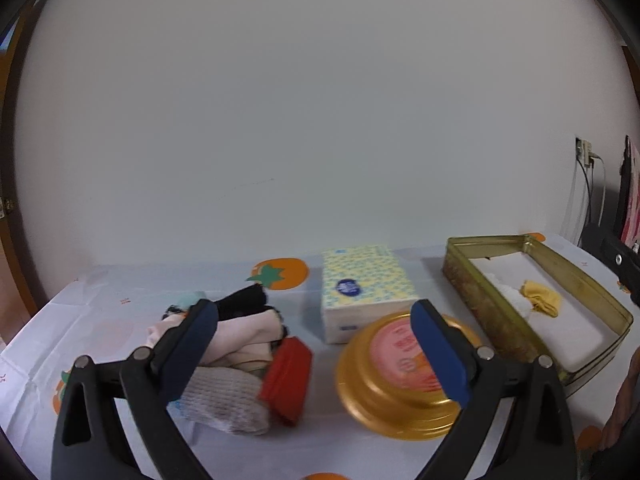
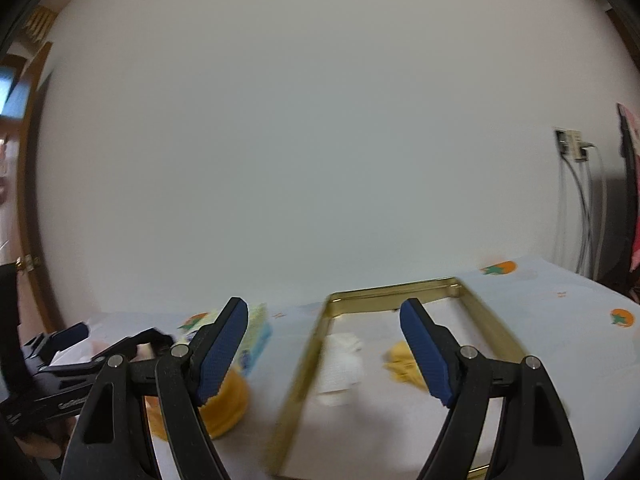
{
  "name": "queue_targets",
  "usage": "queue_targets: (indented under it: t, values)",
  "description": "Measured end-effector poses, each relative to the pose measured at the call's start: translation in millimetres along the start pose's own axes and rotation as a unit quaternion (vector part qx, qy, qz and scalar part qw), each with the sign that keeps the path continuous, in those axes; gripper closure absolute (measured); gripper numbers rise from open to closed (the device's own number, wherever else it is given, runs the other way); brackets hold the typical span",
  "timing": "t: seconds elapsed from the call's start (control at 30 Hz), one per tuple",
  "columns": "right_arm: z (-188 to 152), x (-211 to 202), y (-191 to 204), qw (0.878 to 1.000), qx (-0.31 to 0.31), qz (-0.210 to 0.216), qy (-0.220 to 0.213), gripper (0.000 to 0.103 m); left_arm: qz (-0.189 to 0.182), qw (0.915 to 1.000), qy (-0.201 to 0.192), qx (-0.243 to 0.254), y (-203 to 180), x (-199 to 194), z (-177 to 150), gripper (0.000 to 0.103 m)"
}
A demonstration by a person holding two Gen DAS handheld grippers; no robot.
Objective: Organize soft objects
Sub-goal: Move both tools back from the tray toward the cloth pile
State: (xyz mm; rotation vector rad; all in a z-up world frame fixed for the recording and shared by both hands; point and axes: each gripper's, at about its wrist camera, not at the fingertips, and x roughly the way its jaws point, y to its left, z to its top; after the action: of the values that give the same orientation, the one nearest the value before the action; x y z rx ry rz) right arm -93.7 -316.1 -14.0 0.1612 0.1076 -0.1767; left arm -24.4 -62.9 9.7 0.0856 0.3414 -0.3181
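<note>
A pile of rolled socks (image 1: 236, 344) lies on the table at the left: black, pale pink, grey knit (image 1: 224, 404) and red (image 1: 286, 380) ones. My left gripper (image 1: 316, 348) is open and empty, just above and in front of the pile, its left finger over the pink sock. A gold rectangular tin (image 1: 484, 300) at the right holds a white sock (image 1: 512, 292) and a yellow sock (image 1: 542, 298). My right gripper (image 2: 324, 352) is open and empty above the tin (image 2: 296, 392), with the white sock (image 2: 340, 364) and the yellow sock (image 2: 404, 364) between its fingers.
A yellow-patterned tissue box (image 1: 364, 288) stands behind a round gold tin with a pink lid (image 1: 400, 376) in the middle. The tablecloth (image 1: 100, 320) has orange fruit prints. A white wall rises behind. Cables and a socket (image 2: 572, 148) are at the right.
</note>
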Motion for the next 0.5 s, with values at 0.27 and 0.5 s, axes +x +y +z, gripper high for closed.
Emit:
queue_targets:
  t: [0.27, 0.5]
  values:
    - [-11, 14, 59, 0.997, -0.028, 0.06, 0.046, 0.023, 0.036, 0.9993, 0.009, -0.007, 49, 3, -3, 0.004]
    - [-21, 24, 108, 0.989, -0.048, 0.115, 0.08, 0.023, 0.094, 0.9944, 0.035, -0.032, 97, 6, -7, 0.004]
